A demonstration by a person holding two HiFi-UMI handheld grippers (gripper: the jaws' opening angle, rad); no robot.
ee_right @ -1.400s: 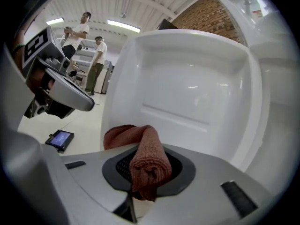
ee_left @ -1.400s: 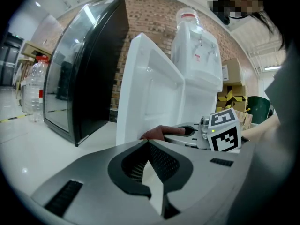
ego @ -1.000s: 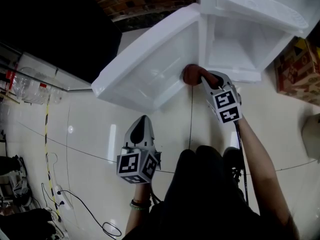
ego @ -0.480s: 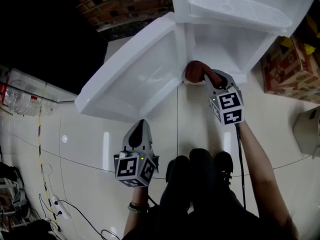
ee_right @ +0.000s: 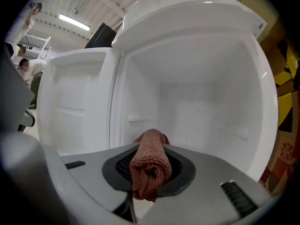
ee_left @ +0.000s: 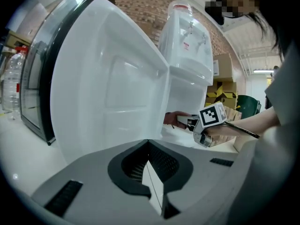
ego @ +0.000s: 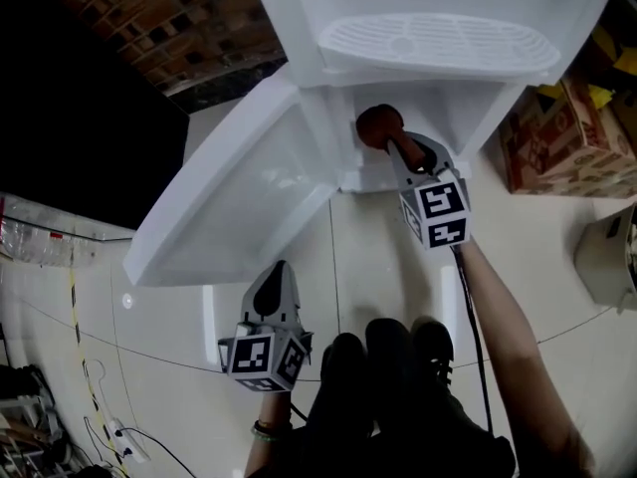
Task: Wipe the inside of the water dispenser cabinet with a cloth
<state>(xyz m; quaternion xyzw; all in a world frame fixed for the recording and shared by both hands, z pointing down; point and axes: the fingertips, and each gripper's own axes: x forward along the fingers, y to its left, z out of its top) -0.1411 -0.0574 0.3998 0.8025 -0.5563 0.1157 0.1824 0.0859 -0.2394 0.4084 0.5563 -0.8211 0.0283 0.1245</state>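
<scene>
Jaws of the right gripper clamp a rolled rust-red cloth; the left gripper has its 2 jaws together on nothing. The water dispenser cabinet stands open, its door swung wide. The cloth sits at the cabinet mouth, near the hinge side; most of the wiping probably remains.

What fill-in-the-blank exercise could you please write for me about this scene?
1. The right tool is shut on a reddish ____.
2. The cabinet door stands ____.
3. The left tool, with its jaws together, holds ____.
Missing words: cloth; open; nothing.
</scene>
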